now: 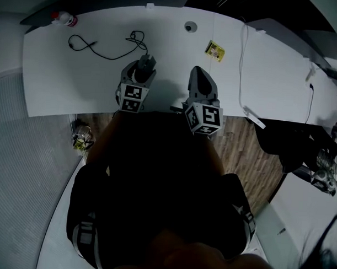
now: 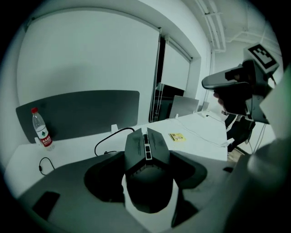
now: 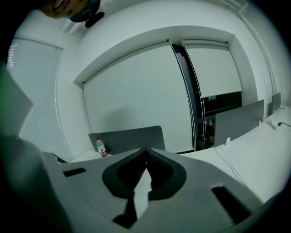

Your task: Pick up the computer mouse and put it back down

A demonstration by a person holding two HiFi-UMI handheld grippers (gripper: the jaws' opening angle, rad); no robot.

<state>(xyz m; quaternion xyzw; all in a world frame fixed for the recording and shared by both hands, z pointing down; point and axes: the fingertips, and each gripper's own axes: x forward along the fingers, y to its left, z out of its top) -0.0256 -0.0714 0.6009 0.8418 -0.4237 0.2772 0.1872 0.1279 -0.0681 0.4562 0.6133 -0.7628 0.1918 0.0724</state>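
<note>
Dark grey mouse [image 2: 150, 148], angular shell, two long buttons split by a centre channel with the wheel. Clamped at its flanks between the jaws of the left gripper [image 1: 142, 69]. Top face up, nose at 12 o'clock, rounded rear toward the gripper body. Roughly level. In the head view, over the white desk [image 1: 60, 83], a little left of centre and near the front edge. Black cable [image 1: 108, 56] leaving the nose, looping at 12 o'clock, then trailing across the desk toward 10 o'clock, with a small hooked end. Contact with the desk surface: cannot tell.
</note>
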